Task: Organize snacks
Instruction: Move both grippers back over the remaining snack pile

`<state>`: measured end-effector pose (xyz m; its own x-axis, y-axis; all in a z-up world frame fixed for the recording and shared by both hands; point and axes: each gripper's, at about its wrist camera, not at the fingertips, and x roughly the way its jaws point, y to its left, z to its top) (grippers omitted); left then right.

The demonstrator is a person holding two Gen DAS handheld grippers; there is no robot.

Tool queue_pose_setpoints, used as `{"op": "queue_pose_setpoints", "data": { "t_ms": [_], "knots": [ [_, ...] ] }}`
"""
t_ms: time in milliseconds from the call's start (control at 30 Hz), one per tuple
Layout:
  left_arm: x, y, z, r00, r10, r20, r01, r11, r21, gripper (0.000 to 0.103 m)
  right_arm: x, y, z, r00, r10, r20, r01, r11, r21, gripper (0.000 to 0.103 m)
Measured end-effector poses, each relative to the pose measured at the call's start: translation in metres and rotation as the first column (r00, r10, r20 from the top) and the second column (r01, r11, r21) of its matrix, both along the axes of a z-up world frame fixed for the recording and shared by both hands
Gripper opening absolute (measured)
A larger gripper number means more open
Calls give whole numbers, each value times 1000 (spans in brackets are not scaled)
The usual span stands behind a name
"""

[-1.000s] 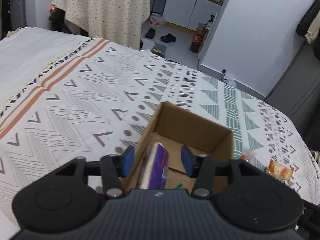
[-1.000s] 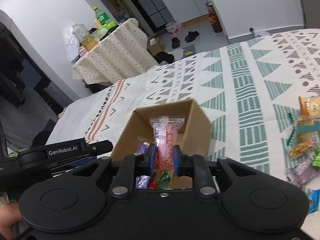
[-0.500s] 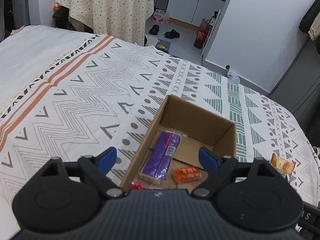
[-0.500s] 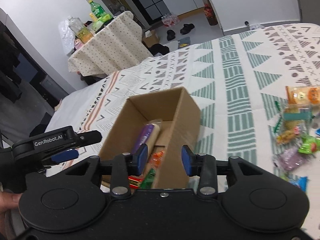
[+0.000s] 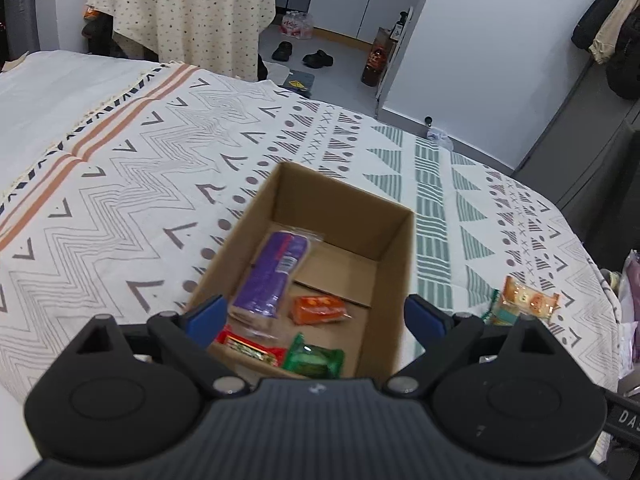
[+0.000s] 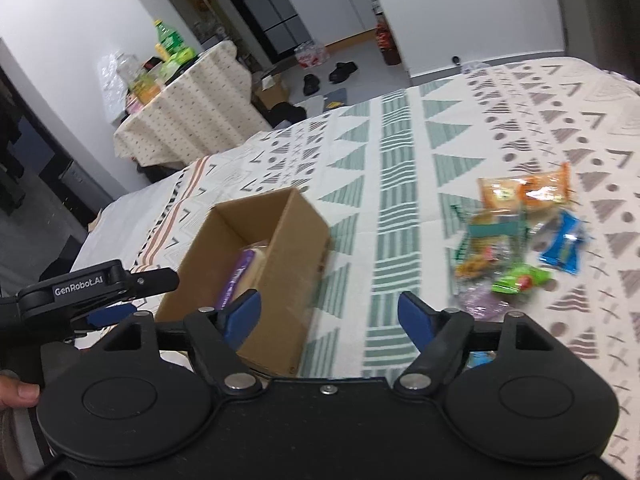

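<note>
Matt cardboard box (image 5: 394,248), glossy plastic snack wrappers (image 6: 520,240), woven cloth (image 5: 120,184)

1. A bed (image 5: 132,168) under a patterned cover fills the foreground.
2. Beyond it stands a cloth-draped table (image 5: 188,12).
3. White walls (image 5: 492,52); grey floor (image 5: 344,64) with what look like slippers (image 5: 318,58).
4. White cabinets (image 5: 360,4) behind.

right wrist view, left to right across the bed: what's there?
Left gripper → cardboard box → green-striped band of the bedspread → loose snack pile, with the blue packet at its right edge.
</note>
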<state>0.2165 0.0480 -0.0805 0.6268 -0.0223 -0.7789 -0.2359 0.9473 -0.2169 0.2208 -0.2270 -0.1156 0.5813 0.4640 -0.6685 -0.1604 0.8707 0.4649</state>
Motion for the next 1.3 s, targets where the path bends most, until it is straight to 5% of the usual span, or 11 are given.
{"op": "queue_pose_setpoints", "data": {
  "t_ms": [333,800,1300],
  "knots": [
    [-11,-32,3,999,-29,-14,29,999,-27,103,-18,-46,6,999,-47,23,47,999,-20,103],
    [-17,-86,-2,993,-119,-9,119,992,-38,103,-32,-104,-3,993,-120,9,120,992,-28,103],
    [-7,-149,-32,975,-208,-77,210,977,25,102,-26,-147,-46,968,-238,-76,245,964,101,95]
  ]
}}
